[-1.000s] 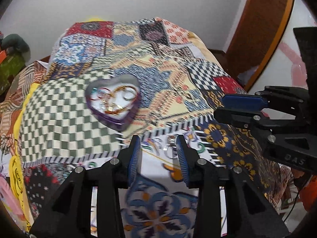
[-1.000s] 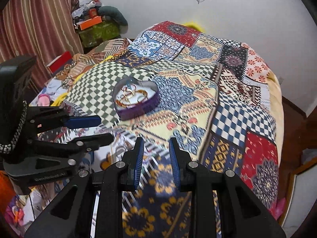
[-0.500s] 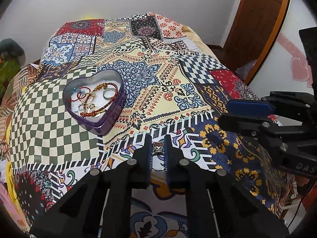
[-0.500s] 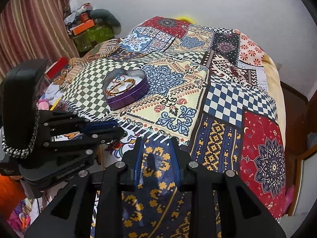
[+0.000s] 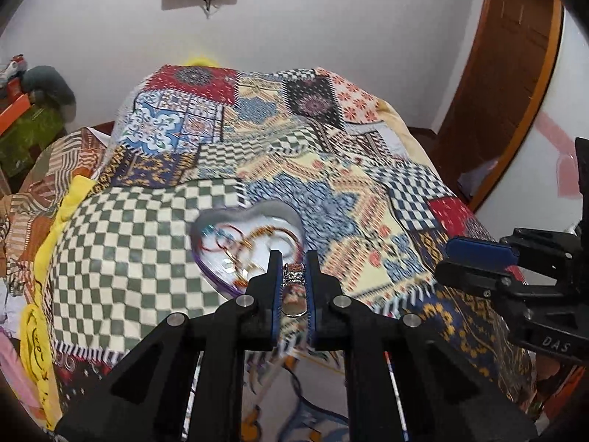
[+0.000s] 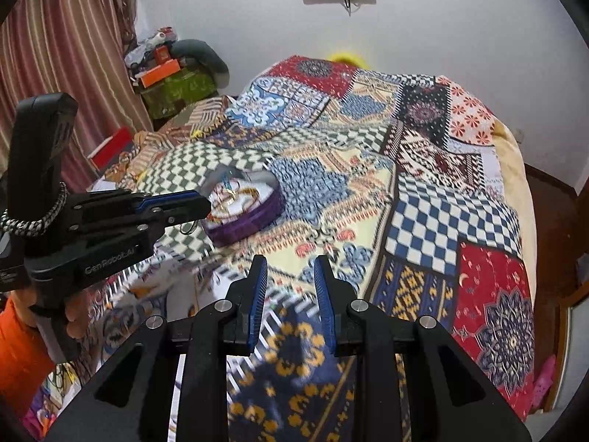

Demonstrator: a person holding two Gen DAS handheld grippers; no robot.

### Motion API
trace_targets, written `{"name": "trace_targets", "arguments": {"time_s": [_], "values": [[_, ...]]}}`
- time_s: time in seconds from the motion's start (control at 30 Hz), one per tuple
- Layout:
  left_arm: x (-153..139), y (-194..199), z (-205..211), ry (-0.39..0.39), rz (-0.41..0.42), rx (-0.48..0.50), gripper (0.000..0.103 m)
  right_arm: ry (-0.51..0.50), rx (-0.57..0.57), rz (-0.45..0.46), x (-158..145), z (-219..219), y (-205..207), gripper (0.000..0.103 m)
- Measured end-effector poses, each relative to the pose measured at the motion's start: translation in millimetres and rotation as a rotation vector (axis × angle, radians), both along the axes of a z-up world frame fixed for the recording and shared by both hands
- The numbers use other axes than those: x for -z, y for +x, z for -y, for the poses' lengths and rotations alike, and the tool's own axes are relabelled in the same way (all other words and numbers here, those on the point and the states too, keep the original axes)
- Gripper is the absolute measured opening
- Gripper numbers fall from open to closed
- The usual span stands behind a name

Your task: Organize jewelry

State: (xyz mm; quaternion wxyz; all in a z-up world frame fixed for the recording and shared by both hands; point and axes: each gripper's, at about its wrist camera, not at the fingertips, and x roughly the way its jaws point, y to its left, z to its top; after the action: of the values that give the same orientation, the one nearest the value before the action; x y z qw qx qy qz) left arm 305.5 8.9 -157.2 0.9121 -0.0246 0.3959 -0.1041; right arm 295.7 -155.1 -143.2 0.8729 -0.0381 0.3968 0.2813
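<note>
**A:** Patchwork quilt (image 5: 331, 169) covers the whole bed, so it's the work surface — soft, nothing rolls far. What's on it?

**B:** Heart-shaped tin (image 5: 250, 235), purple walls, lid off, sitting on the green-check patch. Open top = drop-in spot. Bracelets and rings (image 5: 235, 246) already lie in it; blurred, can't count them.

**A:** And the grippers?

**B:** Right gripper (image 6: 291, 287): fingers spread a bit, nothing btwn them, hovering over the near edge of the quilt. Prob. parked out of the way. Left gripper (image 5: 292, 287) is the busy one; its jaws have just been closing, and now pinch a ring (image 5: 293, 289) — stone-set top near the tips, band hanging lower btwn the pads.

**A:** Why held that way?

**B:** Band squeezed side to side, I'd guess so it can't twist out. In the right wrist view the tips sit at the tin's near rim, ring dangling below them.

**A:** So next?

**B:** Likely carry it over the tin's opening and let go. Risk: small thing, could bounce onto the fabric.
</note>
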Motion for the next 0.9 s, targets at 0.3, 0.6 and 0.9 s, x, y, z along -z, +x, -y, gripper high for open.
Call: {"name": "trace_targets", "arguments": {"time_s": [0.3, 0.6, 0.9], "values": [[10.7, 28.3, -4.7, 0.026, -0.01, -0.005, 0.01, 0.006, -0.03, 0.025, 0.3, -21.4, 18.4, 0.024], [12.5, 23.5, -7.3, 0.042, -0.018, -0.022, 0.013, 0.011, -0.043, 0.047, -9.3, -28.4, 16.0, 0.024], [-55.9, -49.1, -15.9, 0.071, 0.178, -0.092, 0.026, 0.055, -0.011, 0.194, -66.3, -19.2, -25.8, 0.024]]}}
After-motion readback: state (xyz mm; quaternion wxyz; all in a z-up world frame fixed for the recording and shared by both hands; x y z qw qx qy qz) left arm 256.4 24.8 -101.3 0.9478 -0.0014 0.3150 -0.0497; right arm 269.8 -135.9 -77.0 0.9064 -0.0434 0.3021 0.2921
